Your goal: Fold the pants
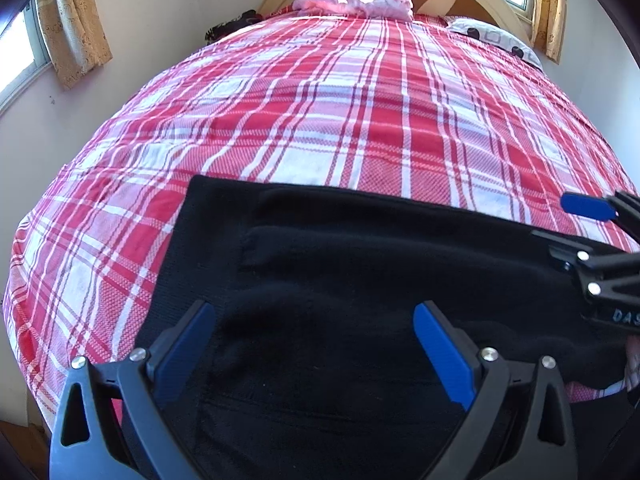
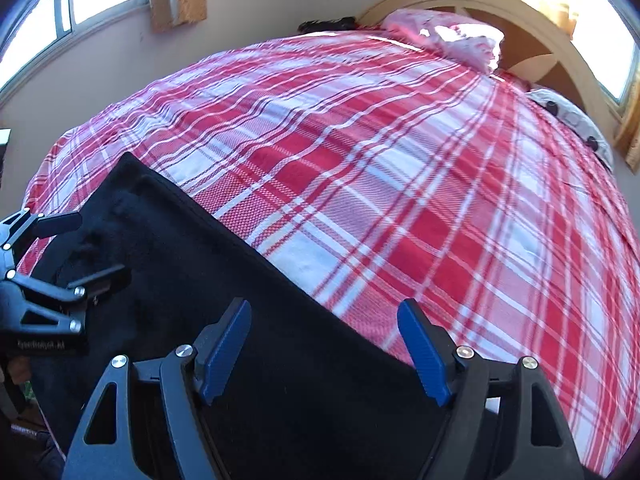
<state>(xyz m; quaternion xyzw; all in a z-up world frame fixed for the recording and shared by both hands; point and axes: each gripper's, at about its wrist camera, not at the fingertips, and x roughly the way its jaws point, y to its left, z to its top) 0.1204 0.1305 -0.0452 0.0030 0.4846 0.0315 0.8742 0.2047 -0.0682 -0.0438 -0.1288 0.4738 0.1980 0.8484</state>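
Pants (image 1: 340, 280): black, flat on bed (image 1: 320, 120), near edge | Progress: apparently folded once; further folds remain | Left gripper (image 1: 314, 344), right gripper (image 2: 324, 344): jaws apart, gripping nothing, above cloth

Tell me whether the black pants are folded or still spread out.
Folded. The black pants lie as a compact layered rectangle on the plaid bedspread, straight-edged, no separate legs showing. Neither gripper holds them.

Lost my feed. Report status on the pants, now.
Left gripper open, right gripper open, both over black pants. Pants flat on plaid bedspread, nothing gripped. Nothing in the way.
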